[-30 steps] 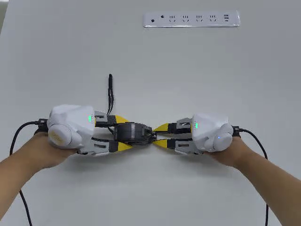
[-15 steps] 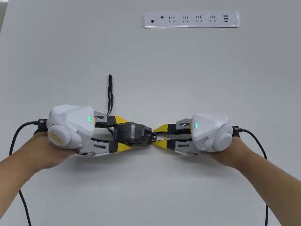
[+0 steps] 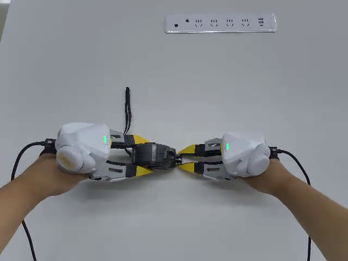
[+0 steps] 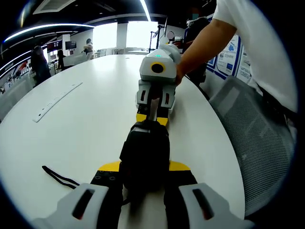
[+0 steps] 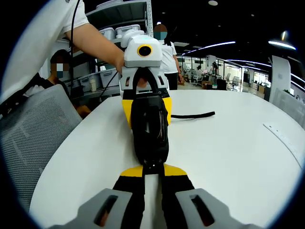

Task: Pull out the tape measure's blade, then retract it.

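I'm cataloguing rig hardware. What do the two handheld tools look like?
Left tool and right tool: rounded white housings, each with a green light, grey jaw links, yellow tips, a black cable trailing behind. The person wears a white short sleeve.

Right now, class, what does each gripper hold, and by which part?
The left gripper clamps the tape measure by the sides of its black case. The right gripper appears to pinch the blade's end hook at the case mouth.
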### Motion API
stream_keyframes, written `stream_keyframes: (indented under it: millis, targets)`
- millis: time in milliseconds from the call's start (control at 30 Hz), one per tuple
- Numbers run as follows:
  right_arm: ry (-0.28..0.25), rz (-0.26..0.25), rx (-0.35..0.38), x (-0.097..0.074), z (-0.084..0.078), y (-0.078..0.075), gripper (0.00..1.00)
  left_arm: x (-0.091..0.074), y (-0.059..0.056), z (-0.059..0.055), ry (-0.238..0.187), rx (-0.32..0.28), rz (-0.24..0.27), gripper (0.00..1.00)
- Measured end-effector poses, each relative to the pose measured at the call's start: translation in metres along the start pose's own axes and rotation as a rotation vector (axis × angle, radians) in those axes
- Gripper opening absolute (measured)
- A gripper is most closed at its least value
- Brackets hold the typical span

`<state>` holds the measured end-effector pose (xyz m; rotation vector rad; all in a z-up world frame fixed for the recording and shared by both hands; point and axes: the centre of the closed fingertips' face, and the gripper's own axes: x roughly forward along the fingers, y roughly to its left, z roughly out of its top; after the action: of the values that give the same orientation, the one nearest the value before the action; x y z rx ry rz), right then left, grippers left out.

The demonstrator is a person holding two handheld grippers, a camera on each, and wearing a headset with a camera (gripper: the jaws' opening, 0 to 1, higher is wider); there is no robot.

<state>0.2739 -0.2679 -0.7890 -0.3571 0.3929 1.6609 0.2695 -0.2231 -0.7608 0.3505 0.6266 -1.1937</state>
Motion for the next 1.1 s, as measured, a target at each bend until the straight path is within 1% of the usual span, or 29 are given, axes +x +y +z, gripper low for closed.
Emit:
stream_keyframes:
  millis: [367, 667, 733, 800, 1100]
  targets:
    - [-0.008, 0.0, 0.006, -0.003, -0.001, -0.002, 0.1, 0.0, 0.0, 0.0, -0.009, -0.007, 0.0, 0.28]
    - [-0.013, -0.006, 0.018, -0.013, -0.007, -0.002, 0.1, 0.0, -0.001, 0.001, -0.008, -0.012, 0.001, 0.28]
    - [-0.012, -0.008, 0.011, -0.017, -0.008, -0.001, 0.1, 0.0, -0.001, 0.001, -0.007, -0.01, 0.001, 0.28]
    - [-0.014, -0.01, 0.023, -0.02, -0.009, -0.002, 0.1, 0.0, -0.001, 0.0, -0.008, -0.009, 0.001, 0.28]
    - [-0.013, -0.013, 0.027, -0.031, -0.014, -0.002, 0.1, 0.0, -0.001, 0.001, -0.009, -0.014, 0.001, 0.28]
